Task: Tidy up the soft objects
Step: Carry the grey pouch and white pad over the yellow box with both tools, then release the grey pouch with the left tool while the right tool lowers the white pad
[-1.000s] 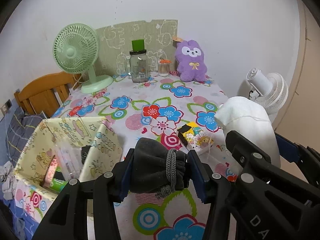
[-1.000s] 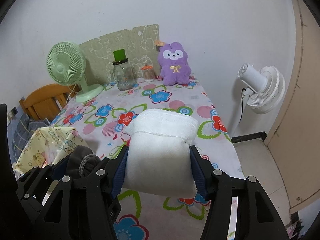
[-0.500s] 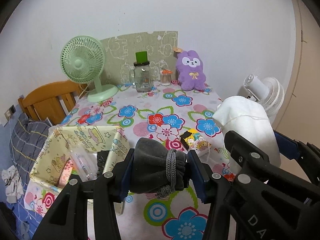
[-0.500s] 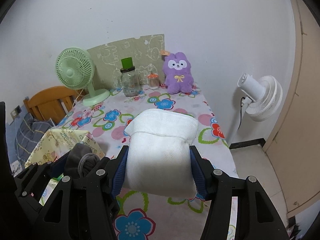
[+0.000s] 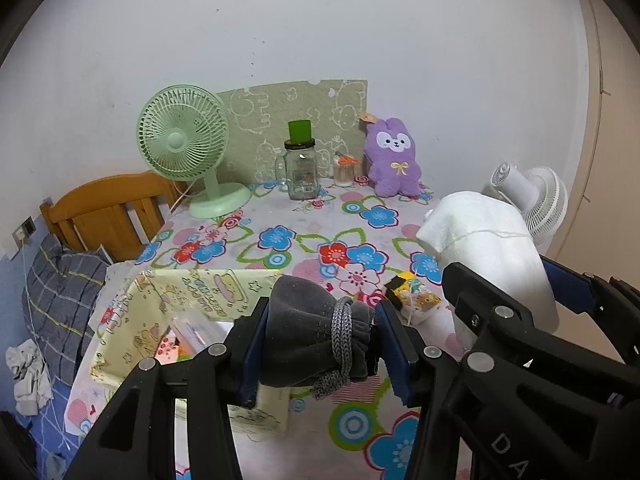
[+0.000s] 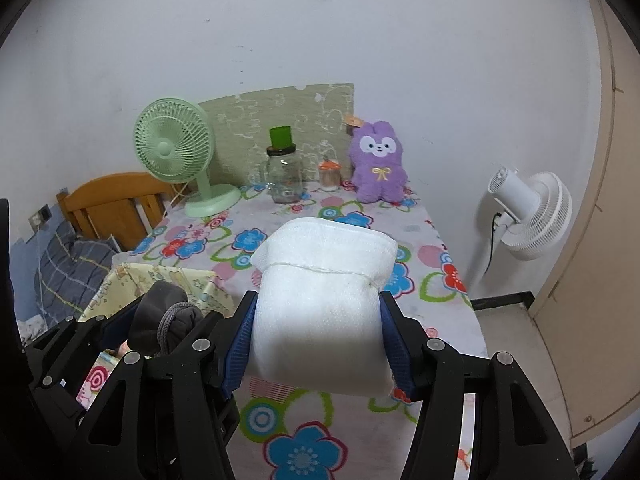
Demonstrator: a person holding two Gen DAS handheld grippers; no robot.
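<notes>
A white wall backs the worktop [image 5: 304,240], which wears a flowered cloth; a green fan [image 5: 188,148], a glass jar [image 5: 301,172] and a purple plush rabbit [image 5: 394,162] stand along its far edge, well ahead of both jaws. A white standing fan [image 6: 528,212] sits off the worktop's right edge, beyond my right jaws.

My left gripper [image 5: 320,340] has its jaws clamped on a dark grey pouch [image 5: 312,336]. Its long axis runs across the jaws, side to side, and the gathered neck with the grey cord [image 5: 340,344] sits against the right jaw. The pouch hangs above the near rim of the yellow cartoon-print box [image 5: 224,284], which lies open just below and to the left of these jaws, with small items inside that I cannot make out.

My right gripper [image 6: 318,320] has its jaws clamped on a rolled white cloth [image 6: 324,292], held above the worktop. The roll points forward and up, away from the jaws, with its folded end farthest out.

Ahead of both jaws the flowered cloth is open up to the far row. A small printed packet [image 5: 412,298] lies between the two grippers, just ahead.
</notes>
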